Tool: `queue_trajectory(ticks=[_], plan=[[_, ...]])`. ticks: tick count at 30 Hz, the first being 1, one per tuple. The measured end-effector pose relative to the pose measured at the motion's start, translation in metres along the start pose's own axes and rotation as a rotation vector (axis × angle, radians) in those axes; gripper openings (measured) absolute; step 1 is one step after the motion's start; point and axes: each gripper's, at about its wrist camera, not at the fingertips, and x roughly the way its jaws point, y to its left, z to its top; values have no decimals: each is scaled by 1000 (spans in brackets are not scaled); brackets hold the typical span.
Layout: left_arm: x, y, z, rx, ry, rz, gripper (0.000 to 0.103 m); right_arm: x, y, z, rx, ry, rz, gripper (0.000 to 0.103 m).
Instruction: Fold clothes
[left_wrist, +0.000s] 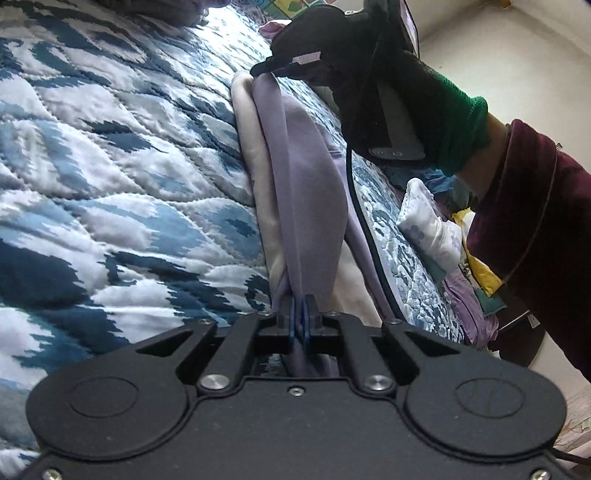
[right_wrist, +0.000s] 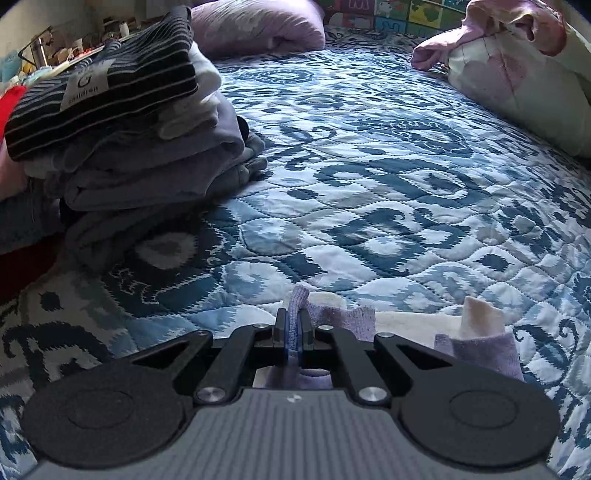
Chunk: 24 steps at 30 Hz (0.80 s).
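- Lavender knit garment with a cream lining (left_wrist: 295, 177) ran stretched between my two tools, lying along the quilted blue-and-white patterned bedspread (left_wrist: 110, 166).
- My left gripper (left_wrist: 302, 308) was clamped on the near end of that garment, its blue pads (left_wrist: 293, 317) pressed together with purple cloth pinched between them.
- My right gripper (right_wrist: 293, 325) was likewise closed tight on a fold of the same purple knit, which stuck up just above its fingertips.
- From the left wrist view, my right hand in a black glove with a green cuff (left_wrist: 406, 103) held that tool at the garment's far end, with a dark red sleeve (left_wrist: 535, 206) behind it.
- Beside the right gripper, another purple-and-cream corner of the garment (right_wrist: 480, 332) rose off the bedspread.
- A stack of folded clothes topped by a black striped piece with a white label (right_wrist: 129, 122) sat on the bed, well apart from the garment.
- A purple pillow (right_wrist: 258, 26) lay at the far edge, and a cream-and-pink cushion (right_wrist: 517, 70) at the far right.
- A loose heap of white, yellow and purple clothes (left_wrist: 443, 236) lay by the bed's edge, under my right arm.
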Motion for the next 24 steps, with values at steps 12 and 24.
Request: queue_trajectory(ticks=[12, 24], plan=[[-1, -6, 6, 25, -9, 16, 4, -61, -45, -3, 75, -117, 101, 31], [-33, 5, 11, -43, -125, 80, 4, -92, -35, -136, -259, -100, 69, 32]])
